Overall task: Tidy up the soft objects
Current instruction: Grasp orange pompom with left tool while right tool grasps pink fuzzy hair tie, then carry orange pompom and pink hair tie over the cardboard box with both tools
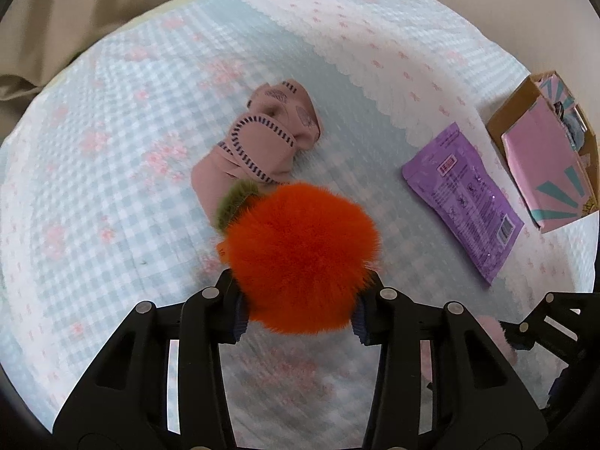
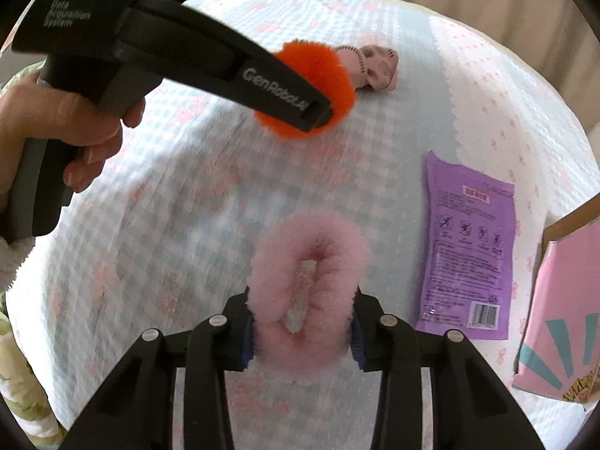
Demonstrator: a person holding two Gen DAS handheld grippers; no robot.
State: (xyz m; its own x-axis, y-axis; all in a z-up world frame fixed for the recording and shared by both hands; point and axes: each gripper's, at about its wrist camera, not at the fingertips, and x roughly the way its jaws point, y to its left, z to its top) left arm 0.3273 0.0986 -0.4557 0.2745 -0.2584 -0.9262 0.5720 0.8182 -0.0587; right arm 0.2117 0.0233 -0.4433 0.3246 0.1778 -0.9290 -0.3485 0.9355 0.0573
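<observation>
So my left gripper (image 1: 300, 302) is clamped on a fluffy orange pom-pom (image 1: 302, 257) with a little green fuzzy tuft (image 1: 234, 204) sticking off its far-left side. The fur swallows both fingertips, so I can't make out where the pads actually touch. It's held up above the checkered bedspread (image 1: 112, 172), roughly over the middle of the bed. From the right wrist camera the left gripper's body covers a good chunk of the orange ball, and only the outer fluff shows around it.

My right gripper (image 2: 302, 332) is squeezing a pink fuzzy scrunchie (image 2: 307, 292), pinched from both sides. It's squashed into an oval with its long axis running straight away from me, along the fingers, and the slot in the middle shows bedspread through it. It's all pretty blurry, so fur detail is a wash. In the left camera only a sliver of that pink fluff peeks out at the bottom right.

Past the pom-pom, a rolled pair of dusty-pink socks (image 1: 262, 138) with dark stitching lies on the bedspread, long axis slanting from near-left to far-right; its near end is hidden behind the green tuft. A purple foil pouch (image 2: 468, 251) lies flat toward the right edge of the bed, and a cardboard box (image 1: 543, 150) with pink packaging inside is cut off by the frame at that edge.
</observation>
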